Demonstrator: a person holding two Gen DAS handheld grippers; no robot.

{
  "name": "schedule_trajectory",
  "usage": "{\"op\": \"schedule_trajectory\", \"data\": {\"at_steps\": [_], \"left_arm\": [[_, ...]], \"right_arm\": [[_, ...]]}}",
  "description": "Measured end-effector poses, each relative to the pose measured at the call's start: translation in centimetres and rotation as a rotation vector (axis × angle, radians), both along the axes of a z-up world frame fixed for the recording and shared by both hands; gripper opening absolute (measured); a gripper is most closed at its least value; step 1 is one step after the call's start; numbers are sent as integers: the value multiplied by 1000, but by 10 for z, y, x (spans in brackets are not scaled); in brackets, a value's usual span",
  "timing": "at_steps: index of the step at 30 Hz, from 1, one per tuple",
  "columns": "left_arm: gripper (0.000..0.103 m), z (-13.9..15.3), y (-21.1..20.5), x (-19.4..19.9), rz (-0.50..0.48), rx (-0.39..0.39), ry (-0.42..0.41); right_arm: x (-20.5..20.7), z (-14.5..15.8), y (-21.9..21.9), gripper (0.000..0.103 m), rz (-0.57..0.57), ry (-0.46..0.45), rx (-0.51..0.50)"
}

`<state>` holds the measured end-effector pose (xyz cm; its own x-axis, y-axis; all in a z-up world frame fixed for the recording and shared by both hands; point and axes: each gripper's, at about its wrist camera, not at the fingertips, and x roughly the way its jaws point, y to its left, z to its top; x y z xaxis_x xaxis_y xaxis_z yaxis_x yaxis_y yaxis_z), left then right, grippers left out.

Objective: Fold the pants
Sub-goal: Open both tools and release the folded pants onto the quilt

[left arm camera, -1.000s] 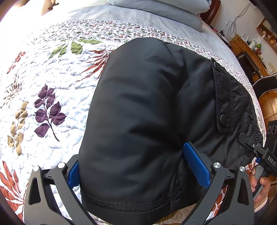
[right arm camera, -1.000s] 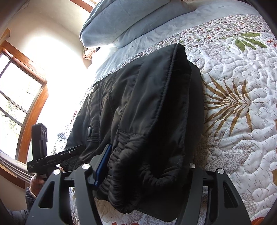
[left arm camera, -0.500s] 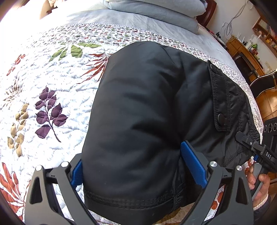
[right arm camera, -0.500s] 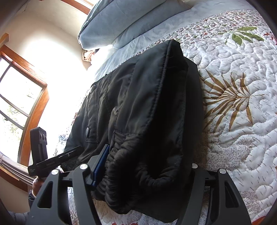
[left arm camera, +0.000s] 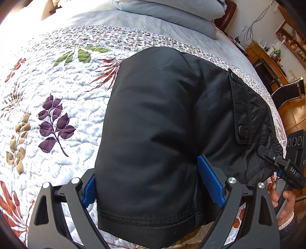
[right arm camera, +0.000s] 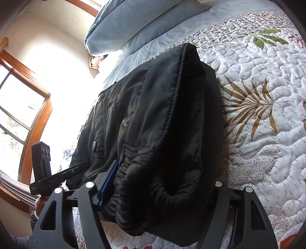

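The black padded pants (left arm camera: 162, 115) lie folded into a thick bundle on the quilt. My left gripper (left arm camera: 147, 172) straddles the stitched hem end, and its blue pads (left arm camera: 208, 180) pinch the fabric from both sides. My right gripper (right arm camera: 164, 172) sits around the gathered elastic waistband (right arm camera: 145, 183). Its jaws are opening, and the left blue pad (right arm camera: 108, 183) stands just beside the slack fabric. The right pad is hidden behind the cloth. A snap pocket flap (left arm camera: 241, 115) faces up on the pants.
The floral quilt (left arm camera: 57, 115) covers the bed around the pants. Grey pillows (left arm camera: 172, 13) are stacked at the head. A hand (left arm camera: 285, 201) holds the right tool at the bed's edge. A wooden window (right arm camera: 24, 115) is on the left, with cabinets (left arm camera: 267, 63) beyond the bed.
The left jaws have drawn in, narrowing the hem end between them. The right jaws have spread a little, and the waistband has slackened.
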<state>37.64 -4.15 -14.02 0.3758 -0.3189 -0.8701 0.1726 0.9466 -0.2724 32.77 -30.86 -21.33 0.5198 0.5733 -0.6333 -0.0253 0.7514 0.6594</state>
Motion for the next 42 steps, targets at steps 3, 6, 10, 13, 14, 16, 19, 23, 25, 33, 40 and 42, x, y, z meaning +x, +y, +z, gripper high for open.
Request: {"op": "schedule_trajectory", "data": {"at_steps": [3,6,10,13,14,16,19,23,25,33,40,42], "left_arm": [[97,-1,5,-3,-17,-5,-1],[101,-1,11,-8,-20,-4,-7],[101,-1,23,-11,-13,-30,5],[101,0,32,-14,6,-53,17],[101,1,35,-16,12,-57,17],[101,2,40,-21,24,-66,14],[100,5,52,-29,42,-75,12],[100,12,67,-41,76,-88,8],[100,17,71,-48,91,-86,0],[100,52,65,-92,117,-17,-97],[100,62,55,-134,141,-12,-88],[100,60,51,-135,134,12,-87]], "right_arm": [[-3,-2,-6,75,-1,9,19],[-7,-3,-11,76,-2,13,34],[-12,-3,-22,79,-23,28,73],[-18,0,-29,79,-36,30,77],[-20,1,-31,79,-40,30,80],[-25,2,-37,80,-51,30,92],[-32,3,-44,80,-73,37,103],[-50,15,-49,81,-113,24,89],[-62,27,-53,81,-141,-2,46],[-90,61,-48,81,-135,-92,145],[-99,66,-18,81,-159,-52,16],[-107,71,-7,83,-165,-43,-86]]}}
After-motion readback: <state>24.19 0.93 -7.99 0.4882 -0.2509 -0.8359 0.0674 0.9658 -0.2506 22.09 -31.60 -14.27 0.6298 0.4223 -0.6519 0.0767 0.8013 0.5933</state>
